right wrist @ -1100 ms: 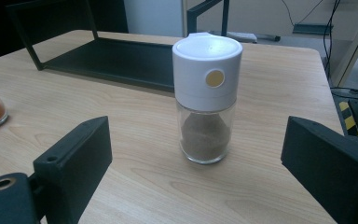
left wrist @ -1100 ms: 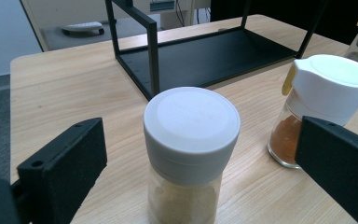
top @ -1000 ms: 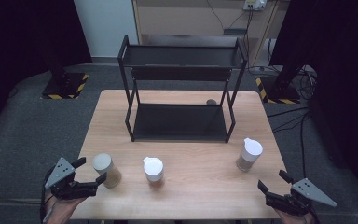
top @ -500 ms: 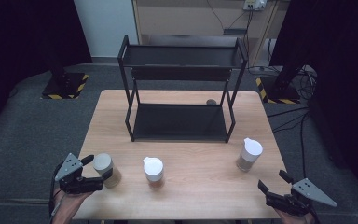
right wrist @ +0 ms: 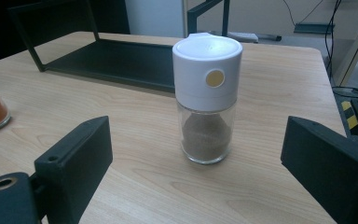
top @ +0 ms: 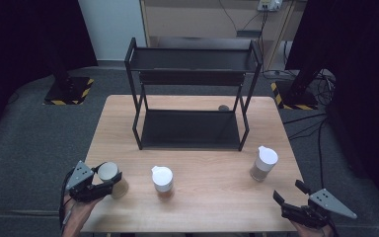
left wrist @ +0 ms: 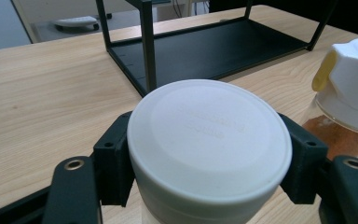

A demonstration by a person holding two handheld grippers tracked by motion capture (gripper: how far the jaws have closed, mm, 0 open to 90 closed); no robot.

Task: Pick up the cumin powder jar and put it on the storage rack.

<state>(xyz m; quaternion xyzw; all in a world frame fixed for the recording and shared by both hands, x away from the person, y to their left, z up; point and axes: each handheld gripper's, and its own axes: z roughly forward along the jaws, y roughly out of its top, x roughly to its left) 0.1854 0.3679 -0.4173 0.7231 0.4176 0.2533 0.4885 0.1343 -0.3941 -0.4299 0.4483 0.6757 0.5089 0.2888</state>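
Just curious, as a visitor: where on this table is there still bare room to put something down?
Bare wood lies left of the black rack, and between the middle jar and right jar. The rack's lower shelf looks bare too. The front left is crowded: the left tongs grip the beige-lidded jar.

table point(top: 202, 207): two-tier shelf rack point(top: 192, 98) at back | front row: lidded jar point(top: 112, 178) left, spice jar point(top: 163, 180) middle, spice grinder jar point(top: 264, 163) right, well apart | small round object point(top: 223, 107) behind rack's right side

Embossed lettering on the white lid point(left wrist: 209, 135) — too faint to read.
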